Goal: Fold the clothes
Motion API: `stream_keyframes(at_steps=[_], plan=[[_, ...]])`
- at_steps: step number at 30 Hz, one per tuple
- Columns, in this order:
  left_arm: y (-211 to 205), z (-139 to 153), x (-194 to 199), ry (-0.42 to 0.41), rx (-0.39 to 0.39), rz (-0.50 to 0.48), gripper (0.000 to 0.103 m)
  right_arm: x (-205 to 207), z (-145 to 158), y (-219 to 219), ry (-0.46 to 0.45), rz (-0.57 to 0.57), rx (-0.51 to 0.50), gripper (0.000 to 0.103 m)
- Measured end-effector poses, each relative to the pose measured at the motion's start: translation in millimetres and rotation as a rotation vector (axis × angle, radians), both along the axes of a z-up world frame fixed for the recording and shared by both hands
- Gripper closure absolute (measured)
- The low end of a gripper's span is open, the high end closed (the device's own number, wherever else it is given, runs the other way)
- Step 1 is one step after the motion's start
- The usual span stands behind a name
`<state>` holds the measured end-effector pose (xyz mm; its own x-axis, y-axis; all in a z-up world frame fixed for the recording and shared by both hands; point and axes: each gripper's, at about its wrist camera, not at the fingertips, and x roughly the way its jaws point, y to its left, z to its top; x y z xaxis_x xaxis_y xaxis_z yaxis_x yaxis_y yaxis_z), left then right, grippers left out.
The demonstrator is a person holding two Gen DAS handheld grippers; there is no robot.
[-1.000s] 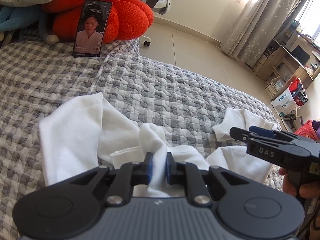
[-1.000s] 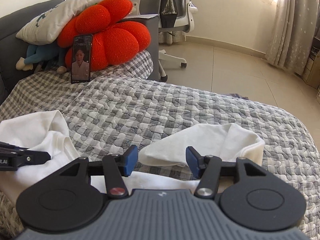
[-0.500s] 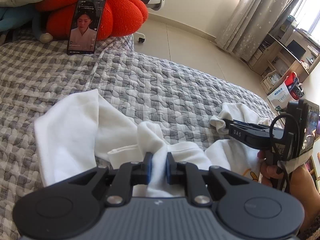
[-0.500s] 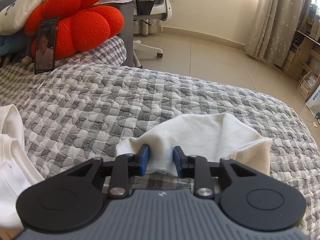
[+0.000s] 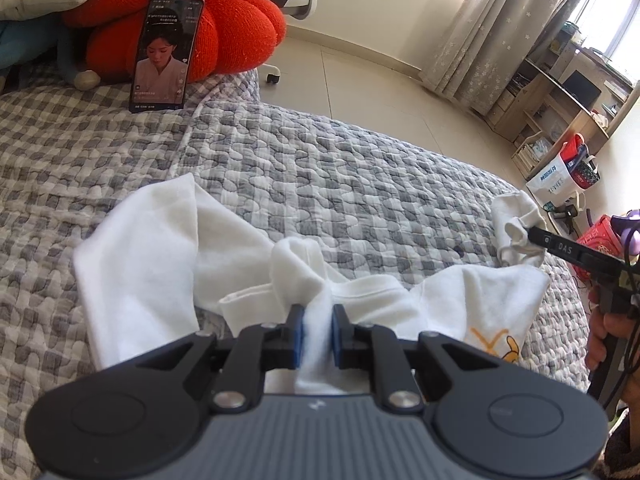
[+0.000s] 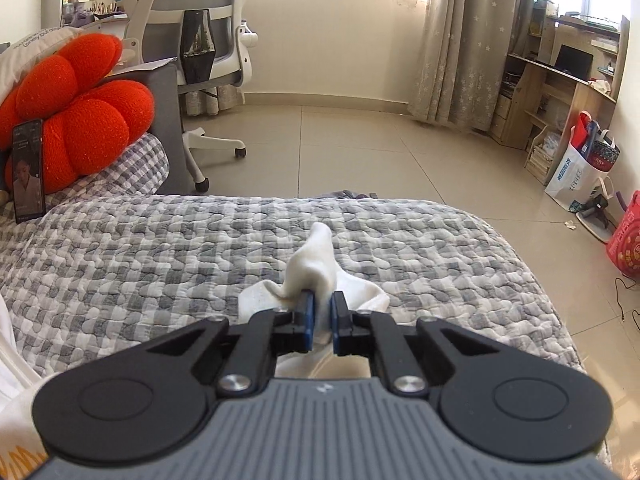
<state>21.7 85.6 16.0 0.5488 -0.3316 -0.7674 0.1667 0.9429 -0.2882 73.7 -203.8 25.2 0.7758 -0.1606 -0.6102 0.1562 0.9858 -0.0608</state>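
A white T-shirt [image 5: 140,256] with an orange print lies crumpled on the grey checked quilt [image 5: 320,184]. In the left wrist view my left gripper [image 5: 316,320] is shut on a bunched ridge of the shirt near its collar. My right gripper [image 5: 532,232] shows at the right edge, held by a hand, and pinches the shirt's far sleeve. In the right wrist view that gripper [image 6: 321,314] is shut on the sleeve [image 6: 316,264], which rises lifted above the quilt [image 6: 160,248].
A phone [image 5: 166,54] leans on a red cushion [image 5: 240,40] at the head of the bed. Beyond the bed's edge are tiled floor, a white office chair [image 6: 208,40], a wooden desk [image 6: 560,92] and bags [image 6: 580,168].
My right gripper went from open over the sleeve to shut on it, then lifted and pulled it to the right. My left gripper kept its hold on the shirt.
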Motion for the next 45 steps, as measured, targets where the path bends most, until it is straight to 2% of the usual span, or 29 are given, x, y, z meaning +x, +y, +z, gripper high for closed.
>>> stream_keyframes(at_steps=[5,14,18,20,21,24,27,31,33,40,45], plan=[[-1.6,0.0,-6.6,-0.012,0.034,-0.043,0.089,-11.2,-4.3,-29.9,0.033,-0.066,-0.002,0.094],[-9.8,-3.5,-13.4,-0.015,0.111,-0.103,0.089,-11.6,-17.1,-62.7,0.171,-0.116,0.065,0.094],[-12.6,-5.5,-13.6,-0.020,0.142,-0.112,0.089,-19.1,-7.3,-60.5,0.136,-0.106,0.107,0.078],[-14.0,-6.5,-13.7,-0.022,0.157,-0.116,0.089,-23.4,-1.4,-58.7,0.113,-0.100,0.124,0.057],[-14.7,-7.0,-13.8,-0.024,0.165,-0.118,0.089,-25.5,1.6,-57.0,0.098,-0.093,0.129,0.054],[-14.0,-8.2,-12.6,-0.022,0.166,-0.115,0.087,-30.6,8.3,-46.7,0.050,-0.026,0.131,0.048],[-12.3,-9.1,-11.1,-0.013,0.154,-0.102,0.085,-31.3,7.1,-32.7,0.040,0.101,0.172,0.043],[-9.0,-10.1,-10.1,-0.004,0.135,-0.091,0.082,-26.5,-0.6,-8.1,0.046,0.377,0.260,0.041],[-6.6,-10.6,-9.8,0.002,0.123,-0.084,0.081,-23.1,-5.2,1.5,0.043,0.493,0.301,0.036],[1.0,-13.4,-6.3,0.017,0.090,-0.073,0.077,-1.1,-15.5,17.5,0.079,0.560,0.317,0.036],[6.2,-15.1,-3.5,0.026,0.077,-0.063,0.073,1.0,-25.0,24.6,0.108,0.603,0.264,0.036]])
